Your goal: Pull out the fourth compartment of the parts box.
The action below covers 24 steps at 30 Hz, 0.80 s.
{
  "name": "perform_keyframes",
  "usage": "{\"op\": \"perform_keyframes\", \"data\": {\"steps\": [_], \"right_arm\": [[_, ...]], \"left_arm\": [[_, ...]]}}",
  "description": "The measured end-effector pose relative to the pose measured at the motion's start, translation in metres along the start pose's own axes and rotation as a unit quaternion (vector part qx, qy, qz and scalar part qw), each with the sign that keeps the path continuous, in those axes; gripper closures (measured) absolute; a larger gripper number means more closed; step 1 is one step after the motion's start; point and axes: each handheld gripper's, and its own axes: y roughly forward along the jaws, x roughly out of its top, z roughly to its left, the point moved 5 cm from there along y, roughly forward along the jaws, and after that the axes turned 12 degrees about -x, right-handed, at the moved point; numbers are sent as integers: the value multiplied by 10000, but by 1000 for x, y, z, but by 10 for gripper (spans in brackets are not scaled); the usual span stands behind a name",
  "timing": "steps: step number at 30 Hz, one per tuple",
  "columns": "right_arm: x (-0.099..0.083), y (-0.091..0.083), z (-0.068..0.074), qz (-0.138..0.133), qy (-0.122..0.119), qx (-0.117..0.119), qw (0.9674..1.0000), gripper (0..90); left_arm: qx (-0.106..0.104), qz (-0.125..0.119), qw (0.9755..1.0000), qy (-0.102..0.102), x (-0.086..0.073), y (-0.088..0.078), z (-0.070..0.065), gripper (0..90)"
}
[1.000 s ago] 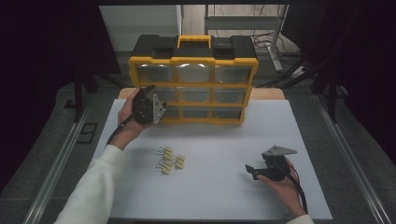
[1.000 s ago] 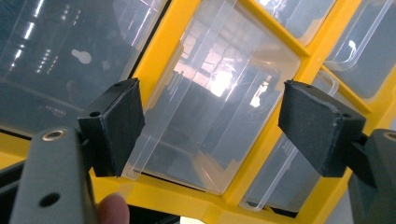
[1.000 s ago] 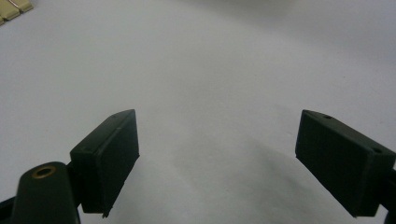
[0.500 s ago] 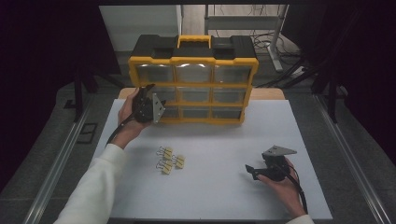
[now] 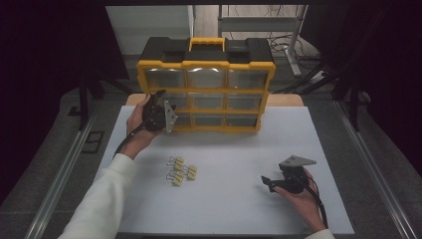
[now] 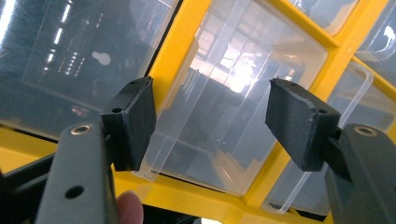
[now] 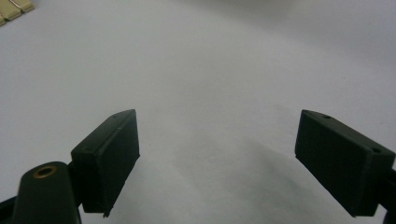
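Yellow organiser (image 5: 205, 64) with clear drawers
Upright at the table's far edge; one clear drawer (image 6: 219, 116) sits slightly pulled out

One yellow-and-black organizer case (image 5: 206, 87) stood on one white table (image 5: 239, 164), its front showing nine clear drawers (image 5: 206, 102) in three rows of three. About five small yellow binder clips (image 5: 180, 170) lay clustered; the exact number was unclear. Two grippers were present.

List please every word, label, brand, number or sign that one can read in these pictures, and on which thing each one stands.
None: no readable text stands on any thing here.
The yellow organizer, its clear drawers, the binder clips, the left gripper, the right gripper and the white table carry no lettering that I can make out.
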Motion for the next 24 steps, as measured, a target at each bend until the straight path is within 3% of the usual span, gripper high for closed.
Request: {"op": "perform_keyframes", "data": {"steps": [12,24], "right_arm": [[0,1,0,18,9,8,10000,145],[-1,2,-1,22,3,5,10000,144]], "left_arm": [[368,71,9991,193,2,-1,1,543],[632,135,9970,422,3,1,0,635]]}}
